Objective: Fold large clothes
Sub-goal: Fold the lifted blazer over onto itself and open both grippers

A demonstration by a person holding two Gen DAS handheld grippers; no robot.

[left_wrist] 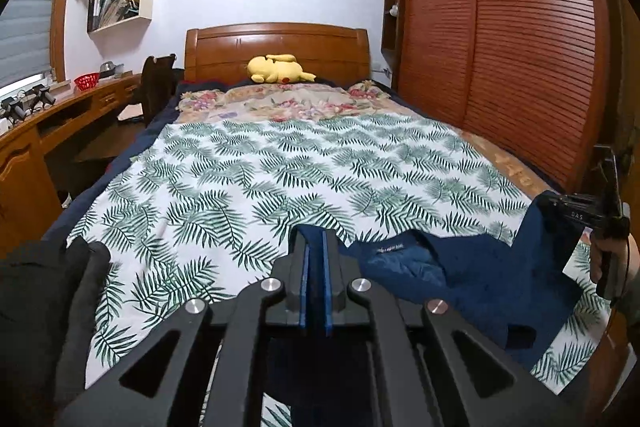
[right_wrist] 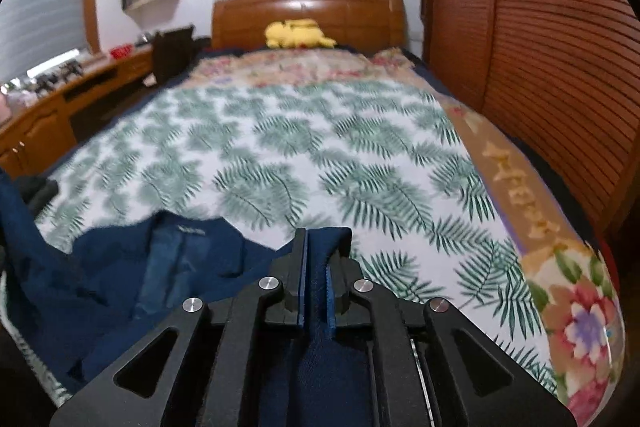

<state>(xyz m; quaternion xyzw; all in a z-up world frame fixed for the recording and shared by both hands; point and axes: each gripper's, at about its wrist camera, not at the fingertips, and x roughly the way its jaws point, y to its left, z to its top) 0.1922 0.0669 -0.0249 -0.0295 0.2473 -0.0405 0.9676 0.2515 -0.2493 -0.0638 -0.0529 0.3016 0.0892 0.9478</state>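
A dark blue garment [left_wrist: 460, 275] lies bunched at the near end of the bed on a white sheet with green leaf print [left_wrist: 280, 167]. My left gripper [left_wrist: 315, 239] is shut on a fold of the blue garment. My right gripper [right_wrist: 320, 239] is shut on another edge of the same garment [right_wrist: 132, 267], which spreads to its left. The right gripper also shows at the right edge of the left wrist view [left_wrist: 576, 215], held in a hand.
A yellow plush toy [left_wrist: 278, 69] rests by the wooden headboard [left_wrist: 276, 43]. A floral blanket [left_wrist: 272, 103] covers the far bed. A slatted wardrobe [left_wrist: 500, 47] stands right, a wooden desk [left_wrist: 48, 135] left. Dark clothing [left_wrist: 44, 299] lies near left.
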